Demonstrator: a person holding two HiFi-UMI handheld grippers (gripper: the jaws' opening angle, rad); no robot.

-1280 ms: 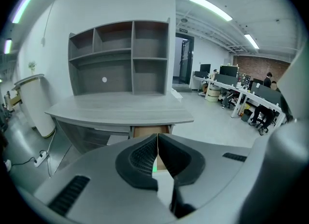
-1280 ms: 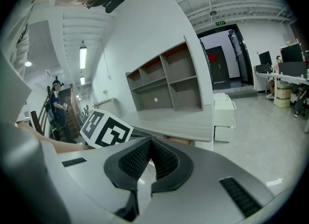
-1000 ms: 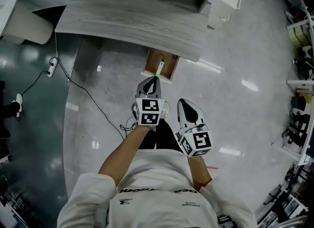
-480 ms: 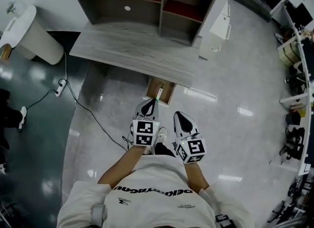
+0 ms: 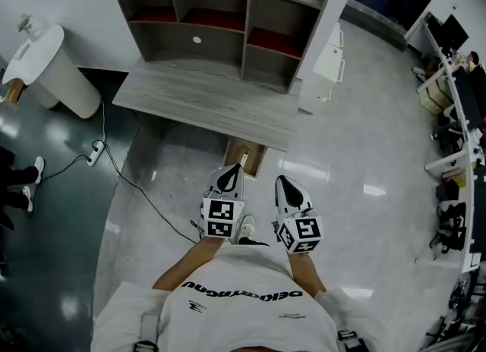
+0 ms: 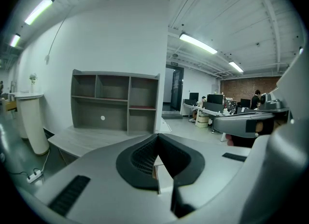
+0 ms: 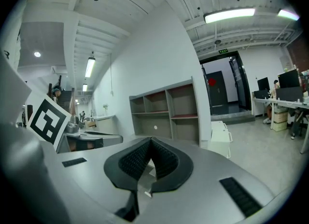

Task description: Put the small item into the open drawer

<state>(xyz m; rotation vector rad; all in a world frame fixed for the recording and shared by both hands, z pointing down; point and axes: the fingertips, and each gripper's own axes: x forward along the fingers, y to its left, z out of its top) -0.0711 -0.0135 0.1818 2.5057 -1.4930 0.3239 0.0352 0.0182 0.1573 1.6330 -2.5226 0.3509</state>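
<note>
Small item [image 5: 243, 158] in drawer [image 5: 257, 157], beyond left tongs [image 5: 233, 168]

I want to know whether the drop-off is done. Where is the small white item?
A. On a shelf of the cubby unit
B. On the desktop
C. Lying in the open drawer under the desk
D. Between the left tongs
C: the head view shows the small white item lying inside the open drawer, while the left tongs are shut with nothing between them.
</note>
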